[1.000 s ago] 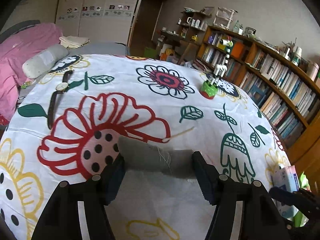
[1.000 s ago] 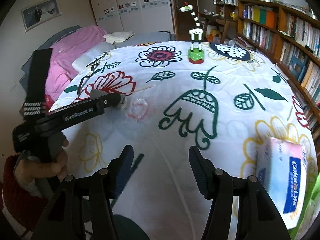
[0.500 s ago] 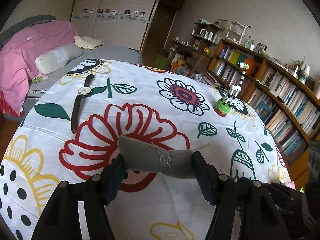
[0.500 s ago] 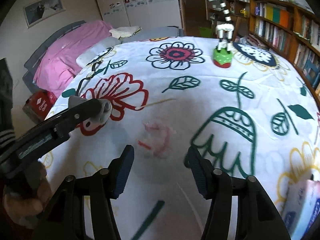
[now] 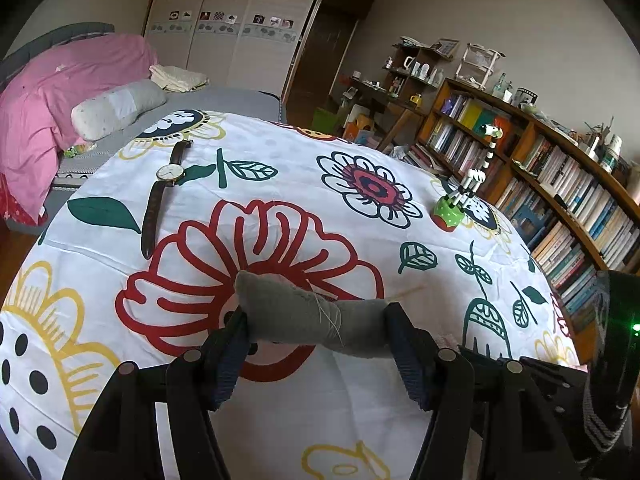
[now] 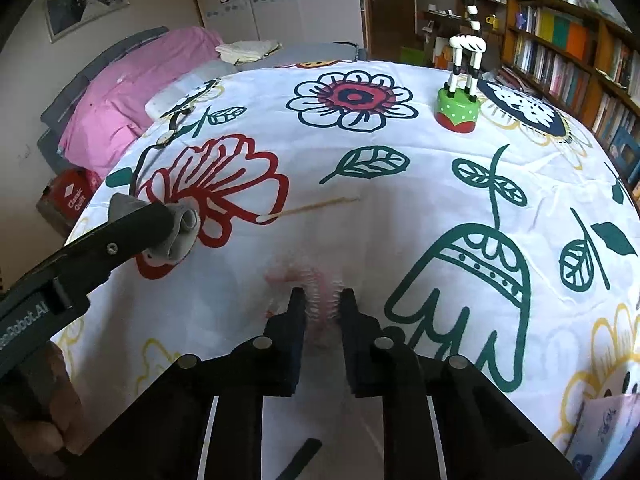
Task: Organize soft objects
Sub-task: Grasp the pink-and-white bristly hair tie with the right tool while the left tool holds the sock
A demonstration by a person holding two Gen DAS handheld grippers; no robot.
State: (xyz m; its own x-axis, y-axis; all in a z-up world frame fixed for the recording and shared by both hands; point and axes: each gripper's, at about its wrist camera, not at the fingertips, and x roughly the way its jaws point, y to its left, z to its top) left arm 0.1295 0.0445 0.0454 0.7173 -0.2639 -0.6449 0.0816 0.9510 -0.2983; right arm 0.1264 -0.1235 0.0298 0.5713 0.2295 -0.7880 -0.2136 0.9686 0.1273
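**Two grips, two ways to lose them**

The left gripper (image 5: pixel 316 330) pinches a grey stitched fabric pouch (image 5: pixel 308 314) above the red flower near the flowered tablecloth's (image 6: pixel 400 208) left edge. The right gripper (image 6: pixel 322 300) is pressed onto a sheer pink ruffled scrunchie (image 6: pixel 316 280) (barely visible) mid-cloth; it may snag the cloth or slip free.

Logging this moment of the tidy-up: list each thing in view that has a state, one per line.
Left gripper: shut on the grey sock, held above the cloth.
Right gripper: shut on the pink item, which lies on the cloth.
Watch: lying flat, strap stretched out.
Zebra toy: standing upright.
Stick: lying flat.
Wardrobe doors: closed.
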